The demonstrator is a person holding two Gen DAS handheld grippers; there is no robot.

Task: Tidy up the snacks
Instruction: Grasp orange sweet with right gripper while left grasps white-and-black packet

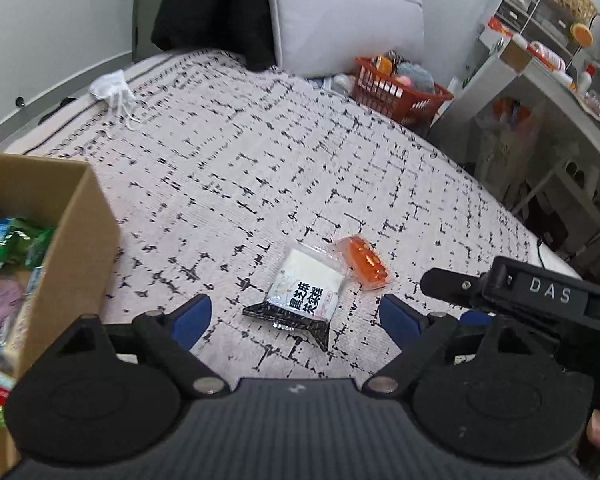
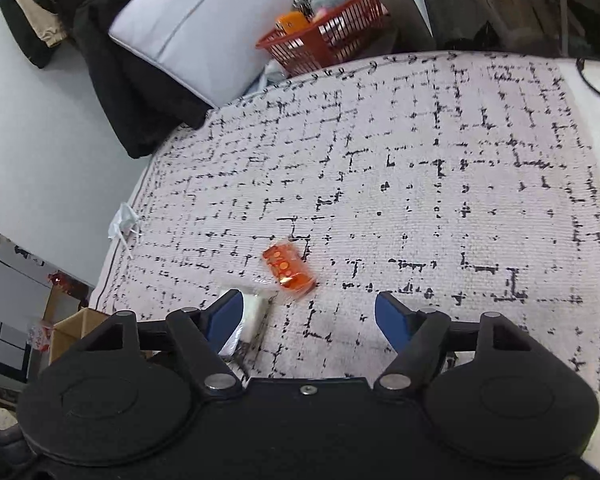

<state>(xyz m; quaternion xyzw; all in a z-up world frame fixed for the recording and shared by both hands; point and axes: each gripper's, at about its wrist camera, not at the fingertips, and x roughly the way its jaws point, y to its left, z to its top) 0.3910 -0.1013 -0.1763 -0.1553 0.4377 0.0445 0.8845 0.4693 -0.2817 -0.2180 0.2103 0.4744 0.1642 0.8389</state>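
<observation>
A white and black snack packet (image 1: 306,294) with black characters lies on the patterned bed cover, between the fingers of my open left gripper (image 1: 296,316). A small orange snack packet (image 1: 364,262) lies just beyond it to the right. A cardboard box (image 1: 64,240) holding several snack packets stands at the left. My right gripper (image 2: 308,314) is open and empty above the cover. The orange packet (image 2: 288,267) lies just ahead of it and the white packet (image 2: 252,316) sits partly behind its left finger. The right gripper's body also shows in the left wrist view (image 1: 540,300).
A red basket (image 1: 396,92) with items and a grey cushion (image 1: 340,12) sit at the far end of the bed. A white cloth (image 1: 114,90) lies at the far left edge. A cluttered desk (image 1: 556,80) stands to the right.
</observation>
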